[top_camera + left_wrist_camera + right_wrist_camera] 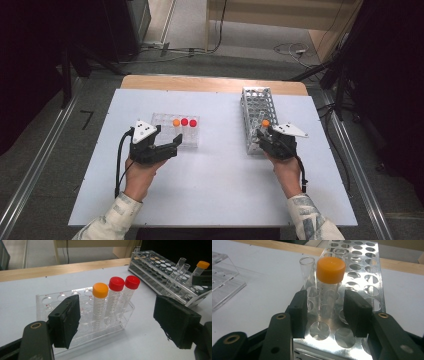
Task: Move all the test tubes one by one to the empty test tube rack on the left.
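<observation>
A clear acrylic rack (160, 120) holds an orange-capped tube (100, 297) and two red-capped tubes (116, 290) standing in a row. My left gripper (172, 145) rests just in front of that rack, jaws wide open with nothing between them. A metal rack (257, 102) lies to the right, with an orange-capped tube (330, 270) upright near its front end. My right gripper (325, 312) is at that end. Its pads (299, 312) flank the tube's lower part with small gaps on both sides, so it is open. Two uncapped glass tubes (308, 272) stand beside and behind the capped one.
Everything sits on a white board (215, 180) atop a wooden table. The metal rack has many empty holes (359, 277) toward its far end. Cables trail from both grippers toward the person's sleeves. The floor beyond carries cables and stands.
</observation>
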Tool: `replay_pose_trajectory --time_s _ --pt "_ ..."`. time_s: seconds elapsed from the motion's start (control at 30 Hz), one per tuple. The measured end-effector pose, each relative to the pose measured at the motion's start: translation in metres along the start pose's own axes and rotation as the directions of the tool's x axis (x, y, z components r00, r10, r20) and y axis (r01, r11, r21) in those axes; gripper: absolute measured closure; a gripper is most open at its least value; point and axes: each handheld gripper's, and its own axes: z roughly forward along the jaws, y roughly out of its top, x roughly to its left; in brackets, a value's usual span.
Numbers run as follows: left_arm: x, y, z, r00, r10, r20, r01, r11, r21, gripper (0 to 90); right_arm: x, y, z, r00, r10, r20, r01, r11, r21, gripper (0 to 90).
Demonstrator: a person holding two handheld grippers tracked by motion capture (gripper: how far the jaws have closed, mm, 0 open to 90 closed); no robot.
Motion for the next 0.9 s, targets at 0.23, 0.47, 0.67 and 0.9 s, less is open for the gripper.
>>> replay_pose_trajectory --time_s 0.23,0.47,0.67,0.9 --pt "-0.001 -0.001 0.001 1.0000 0.000 0.001 0.000 1.0000 0.002 20.7 -0.002 0.001 0.005 1.0000 0.001 -0.006 -0.001 1.000 -0.004 60.4" --pt "-0.001 -0.001 0.002 1.0000 0.000 0.004 0.000 1.0000 0.005 18.3 -0.001 0.001 0.007 1.0000 -0.005 -0.002 0.005 1.000 -0.004 70.5" --pt "-0.002 -0.001 0.002 1.0000 0.001 0.005 -0.002 1.0000 0.003 18.2 -0.001 0.008 -0.002 0.9999 -0.010 0.003 0.011 0.999 -0.043 71.1" --pt "-0.002 -0.001 0.002 1.0000 0.003 0.003 -0.003 1.0000 0.003 18.2 0.000 0.029 -0.031 0.9999 -0.013 0.005 0.013 0.991 -0.132 71.1"
